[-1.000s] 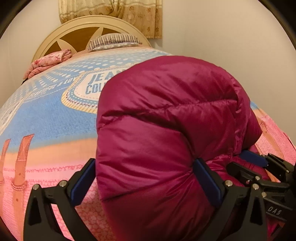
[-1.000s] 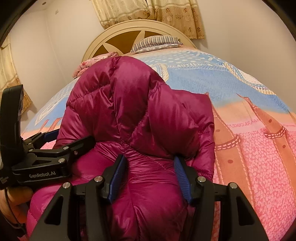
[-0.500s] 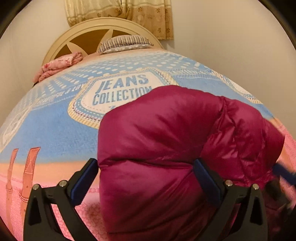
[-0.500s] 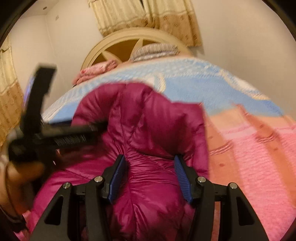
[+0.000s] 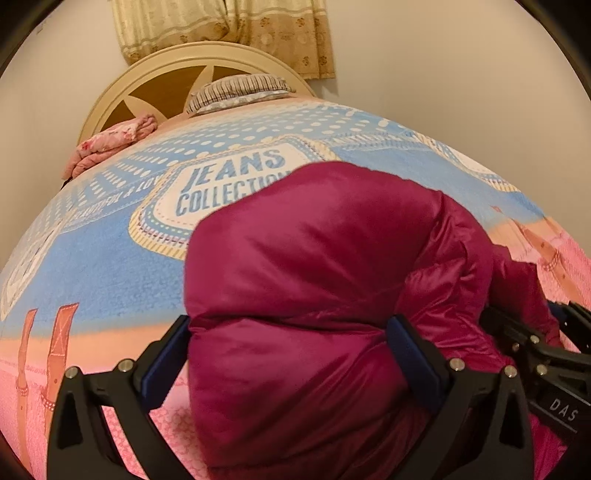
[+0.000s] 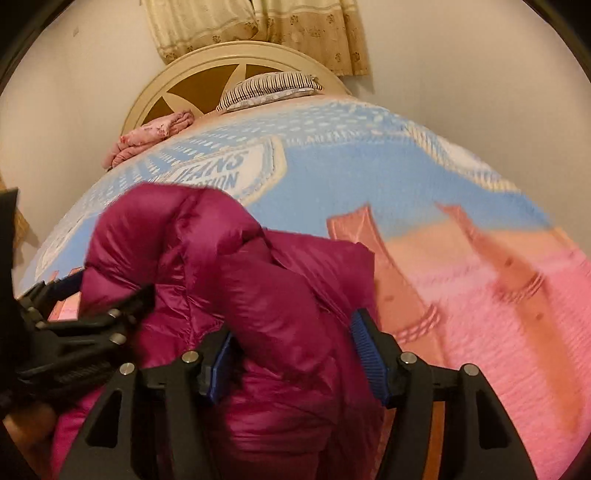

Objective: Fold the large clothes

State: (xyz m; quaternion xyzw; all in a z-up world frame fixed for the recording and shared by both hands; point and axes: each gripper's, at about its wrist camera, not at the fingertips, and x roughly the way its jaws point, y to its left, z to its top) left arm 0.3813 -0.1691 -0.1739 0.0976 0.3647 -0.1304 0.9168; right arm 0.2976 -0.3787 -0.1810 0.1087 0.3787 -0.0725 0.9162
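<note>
A magenta puffer jacket lies bunched on the bed cover. My left gripper has its jaws set wide around a thick fold of the jacket, with both blue pads against the fabric. In the right wrist view the jacket is heaped at lower left. My right gripper has its jaws opening; a fold sits between them and the pads are easing off it. Each gripper shows at the edge of the other's view: the right gripper and the left gripper.
The bed cover is blue and pink and printed "JEANS COLLECTION". A striped pillow and a folded pink blanket lie by the cream headboard. A curtain hangs behind. A hand shows at lower left.
The raised hump of jacket has sunk toward the bed, uncovering more of the printed label. The right gripper's pads have spread apart. The left gripper's jaws stay as wide as before.
</note>
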